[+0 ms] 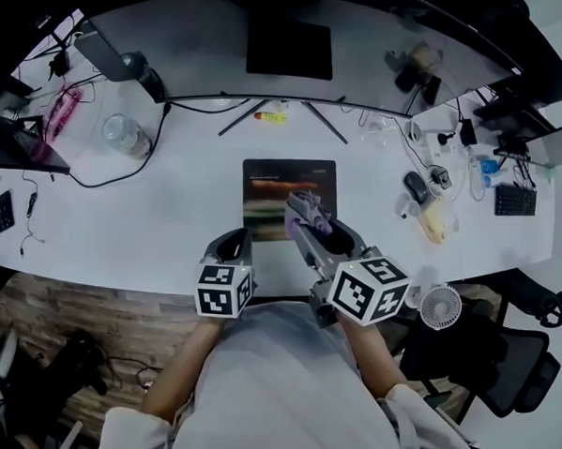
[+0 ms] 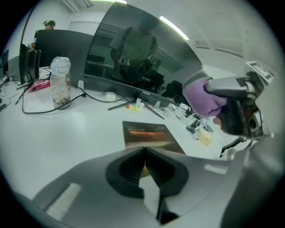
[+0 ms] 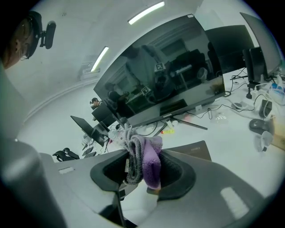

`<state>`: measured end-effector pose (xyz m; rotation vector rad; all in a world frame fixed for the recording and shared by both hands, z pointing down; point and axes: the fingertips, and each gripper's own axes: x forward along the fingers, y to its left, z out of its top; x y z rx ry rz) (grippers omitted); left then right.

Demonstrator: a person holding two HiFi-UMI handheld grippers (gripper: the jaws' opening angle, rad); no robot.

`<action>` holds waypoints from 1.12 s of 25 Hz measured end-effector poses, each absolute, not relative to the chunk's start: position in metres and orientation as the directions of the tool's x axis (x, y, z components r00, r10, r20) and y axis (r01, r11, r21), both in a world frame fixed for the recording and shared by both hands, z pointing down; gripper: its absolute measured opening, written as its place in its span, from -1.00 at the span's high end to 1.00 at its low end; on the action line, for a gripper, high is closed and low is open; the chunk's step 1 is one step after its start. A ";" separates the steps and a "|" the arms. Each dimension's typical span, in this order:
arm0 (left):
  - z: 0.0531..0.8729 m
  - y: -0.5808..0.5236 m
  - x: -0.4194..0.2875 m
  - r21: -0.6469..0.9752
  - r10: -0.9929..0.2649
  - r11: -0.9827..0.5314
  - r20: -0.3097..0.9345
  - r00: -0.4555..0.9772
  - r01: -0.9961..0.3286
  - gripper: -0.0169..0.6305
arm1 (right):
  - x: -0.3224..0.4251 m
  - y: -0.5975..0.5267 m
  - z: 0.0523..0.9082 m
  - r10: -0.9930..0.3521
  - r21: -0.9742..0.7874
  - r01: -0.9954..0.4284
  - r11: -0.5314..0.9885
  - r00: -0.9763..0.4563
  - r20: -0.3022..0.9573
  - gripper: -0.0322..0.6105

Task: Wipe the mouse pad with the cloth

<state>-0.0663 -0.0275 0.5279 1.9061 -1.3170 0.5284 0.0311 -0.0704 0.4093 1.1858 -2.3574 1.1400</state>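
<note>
Pinching fluffy purple-grey cloth [image 3: 144, 160], right gripper [image 3: 143, 171]

The mouse pad [image 1: 290, 186] is a dark rectangle with a blurred orange band across it. It lies flat on the white desk [image 1: 150, 212]. The cloth [image 3: 149, 160], purple and grey, is bunched and pinched between the jaws of the right gripper [image 3: 144, 173], over the pad's near right part.
</note>
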 end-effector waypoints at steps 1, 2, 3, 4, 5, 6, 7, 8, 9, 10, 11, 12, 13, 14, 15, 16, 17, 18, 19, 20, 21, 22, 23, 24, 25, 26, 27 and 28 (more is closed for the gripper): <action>0.533 -0.027 -0.064 0.344 -0.604 -0.188 0.698 0.384 -0.920 0.95 | 0.029 -0.073 0.413 -0.553 -0.533 -0.768 0.356 -0.633 0.542 0.37; 0.538 -0.027 -0.063 0.344 -0.595 -0.183 0.707 0.382 -0.921 0.95 | 0.027 -0.075 0.417 -0.546 -0.534 -0.767 0.355 -0.634 0.547 0.37; 0.543 -0.026 -0.061 0.343 -0.585 -0.178 0.717 0.379 -0.922 0.95 | 0.024 -0.077 0.421 -0.539 -0.534 -0.767 0.355 -0.635 0.554 0.37; 0.548 -0.025 -0.061 0.340 -0.576 -0.172 0.727 0.374 -0.925 0.95 | 0.022 -0.080 0.425 -0.529 -0.533 -0.767 0.357 -0.636 0.561 0.37; 0.552 -0.025 -0.061 0.335 -0.570 -0.165 0.735 0.367 -0.928 0.95 | 0.019 -0.082 0.430 -0.518 -0.532 -0.766 0.361 -0.639 0.568 0.37; 0.556 -0.025 -0.061 0.331 -0.566 -0.157 0.742 0.359 -0.931 0.95 | 0.016 -0.085 0.434 -0.507 -0.530 -0.765 0.366 -0.642 0.575 0.37; 0.560 -0.026 -0.060 0.327 -0.565 -0.149 0.746 0.352 -0.933 0.95 | 0.015 -0.088 0.438 -0.499 -0.527 -0.764 0.371 -0.643 0.581 0.37; 0.564 -0.028 -0.059 0.326 -0.565 -0.141 0.749 0.346 -0.935 0.95 | 0.014 -0.092 0.442 -0.495 -0.524 -0.765 0.375 -0.643 0.585 0.37; 0.567 -0.030 -0.059 0.326 -0.566 -0.133 0.750 0.342 -0.936 0.95 | 0.014 -0.096 0.446 -0.492 -0.524 -0.764 0.375 -0.644 0.586 0.37; 0.570 -0.032 -0.058 0.329 -0.568 -0.126 0.750 0.339 -0.936 0.95 | 0.013 -0.101 0.449 -0.490 -0.527 -0.764 0.373 -0.645 0.587 0.37; 0.574 -0.033 -0.058 0.335 -0.568 -0.117 0.750 0.339 -0.935 0.95 | 0.012 -0.105 0.453 -0.488 -0.530 -0.763 0.370 -0.645 0.588 0.37; 0.577 -0.033 -0.058 0.343 -0.566 -0.107 0.751 0.341 -0.933 0.95 | 0.010 -0.108 0.457 -0.486 -0.532 -0.763 0.367 -0.645 0.590 0.37; 0.582 -0.033 -0.058 0.352 -0.561 -0.095 0.754 0.342 -0.931 0.95 | 0.008 -0.111 0.461 -0.483 -0.533 -0.764 0.364 -0.644 0.593 0.37; 0.586 -0.033 -0.058 0.358 -0.555 -0.084 0.758 0.342 -0.930 0.95 | 0.006 -0.114 0.465 -0.479 -0.534 -0.764 0.362 -0.644 0.596 0.37; 0.589 -0.032 -0.059 0.360 -0.551 -0.074 0.763 0.340 -0.930 0.95 | 0.004 -0.116 0.469 -0.476 -0.536 -0.764 0.359 -0.644 0.599 0.37; 0.592 -0.031 -0.059 0.358 -0.547 -0.068 0.767 0.335 -0.931 0.95 | 0.002 -0.119 0.473 -0.473 -0.538 -0.764 0.355 -0.643 0.602 0.37; 0.594 -0.030 -0.060 0.354 -0.544 -0.065 0.771 0.331 -0.933 0.95 | 0.000 -0.122 0.477 -0.471 -0.540 -0.765 0.351 -0.642 0.604 0.37; 0.596 -0.030 -0.060 0.350 -0.541 -0.064 0.775 0.327 -0.935 0.95 | -0.001 -0.125 0.481 -0.469 -0.541 -0.766 0.346 -0.641 0.607 0.37; 0.597 -0.030 -0.060 0.347 -0.540 -0.063 0.776 0.325 -0.936 0.95 | -0.003 -0.128 0.486 -0.467 -0.543 -0.767 0.341 -0.640 0.610 0.37; 0.598 -0.030 -0.059 0.346 -0.542 -0.065 0.775 0.324 -0.936 0.95 | -0.005 -0.131 0.491 -0.464 -0.547 -0.766 0.338 -0.641 0.611 0.37; 0.598 -0.031 -0.058 0.347 -0.546 -0.068 0.772 0.325 -0.936 0.95 | -0.008 -0.134 0.495 -0.461 -0.551 -0.763 0.336 -0.644 0.611 0.37; 0.597 -0.031 -0.057 0.347 -0.550 -0.070 0.769 0.326 -0.935 0.95 | -0.011 -0.138 0.500 -0.455 -0.557 -0.760 0.336 -0.649 0.610 0.37; 0.596 -0.032 -0.057 0.347 -0.553 -0.070 0.767 0.326 -0.935 0.95 | -0.014 -0.141 0.505 -0.448 -0.562 -0.756 0.335 -0.653 0.611 0.37; 0.596 -0.032 -0.056 0.346 -0.554 -0.068 0.767 0.324 -0.936 0.95 | -0.017 -0.143 0.510 -0.441 -0.566 -0.754 0.333 -0.655 0.613 0.37; 0.597 -0.032 -0.056 0.344 -0.554 -0.066 0.768 0.321 -0.937 0.95 | -0.018 -0.146 0.514 -0.435 -0.570 -0.753 0.327 -0.656 0.616 0.37; 0.599 -0.032 -0.055 0.341 -0.553 -0.064 0.770 0.318 -0.938 0.95 | -0.019 -0.148 0.519 -0.431 -0.574 -0.753 0.321 -0.656 0.620 0.37; 0.600 -0.031 -0.055 0.340 -0.551 -0.062 0.772 0.316 -0.939 0.95 | -0.020 -0.151 0.523 -0.427 -0.576 -0.754 0.315 -0.655 0.623 0.37; 0.601 -0.032 -0.056 0.338 -0.550 -0.059 0.774 0.313 -0.939 0.95 | -0.021 -0.153 0.526 -0.425 -0.577 -0.755 0.311 -0.653 0.627 0.37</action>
